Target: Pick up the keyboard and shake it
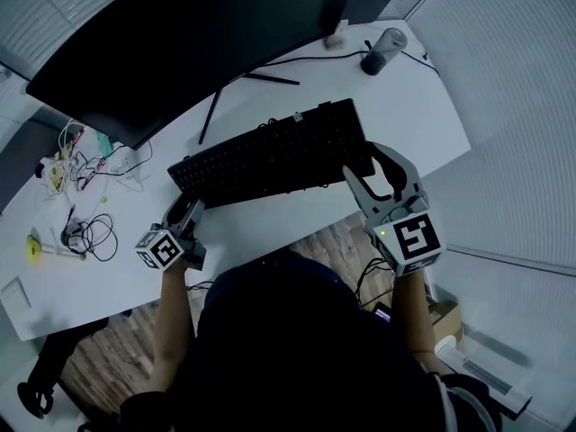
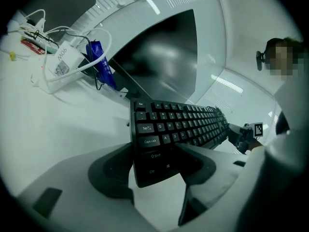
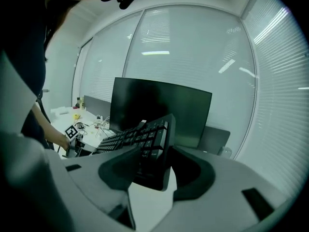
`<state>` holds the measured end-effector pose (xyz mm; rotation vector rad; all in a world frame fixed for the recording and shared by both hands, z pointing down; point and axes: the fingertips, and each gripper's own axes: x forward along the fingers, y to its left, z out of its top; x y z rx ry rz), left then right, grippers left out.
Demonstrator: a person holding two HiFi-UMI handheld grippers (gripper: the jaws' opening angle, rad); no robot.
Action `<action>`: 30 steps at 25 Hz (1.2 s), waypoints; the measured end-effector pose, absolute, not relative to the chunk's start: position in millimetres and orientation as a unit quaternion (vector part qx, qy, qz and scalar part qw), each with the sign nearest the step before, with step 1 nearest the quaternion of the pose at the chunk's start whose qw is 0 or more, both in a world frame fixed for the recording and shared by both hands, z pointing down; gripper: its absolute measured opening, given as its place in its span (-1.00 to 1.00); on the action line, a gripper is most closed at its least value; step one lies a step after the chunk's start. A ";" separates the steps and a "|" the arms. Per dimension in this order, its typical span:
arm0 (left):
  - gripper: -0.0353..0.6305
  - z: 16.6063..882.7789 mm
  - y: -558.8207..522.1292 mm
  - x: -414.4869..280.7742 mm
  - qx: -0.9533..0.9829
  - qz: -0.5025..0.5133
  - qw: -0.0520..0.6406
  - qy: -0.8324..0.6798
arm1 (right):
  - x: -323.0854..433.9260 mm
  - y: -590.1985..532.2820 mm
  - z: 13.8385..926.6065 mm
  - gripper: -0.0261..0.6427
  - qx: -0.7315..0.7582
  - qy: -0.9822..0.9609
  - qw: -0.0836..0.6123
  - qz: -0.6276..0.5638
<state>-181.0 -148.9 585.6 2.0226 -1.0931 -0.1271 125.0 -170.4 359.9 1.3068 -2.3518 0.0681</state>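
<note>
Keyboard (image 1: 270, 156): black, looks lifted off white tabletop (image 1: 432, 106), near its front edge, right end higher.
L gripper (image 1: 184, 212): fingers clamped on keyboard's left end.
R gripper (image 1: 371, 169): fingers clamped on its right end.
Progress: pick-up looks done; shake not yet done.

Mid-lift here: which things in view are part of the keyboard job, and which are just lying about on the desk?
Job in hand:
- keyboard, gripped at both ends
- left tool, on its left end
- right tool, on its right end

Lying about:
- monitor
- grey cylinder
- cable coil
- white plug tangle
- small yellow item
</note>
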 end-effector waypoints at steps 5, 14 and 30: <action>-0.06 552.4 -156.9 -191.2 0.811 -0.064 0.364 -0.454 | 134.7 -174.5 351.3 -0.29 0.481 -0.858 0.177 0.032; -0.06 438.8 -163.3 -206.6 0.836 0.038 0.201 -0.509 | 176.0 -170.5 398.0 -0.30 0.493 -0.855 0.037 0.155; -0.08 375.9 -163.5 -188.5 0.831 0.137 0.081 -0.532 | 178.4 -159.6 495.2 -0.32 0.468 -0.820 -0.035 0.327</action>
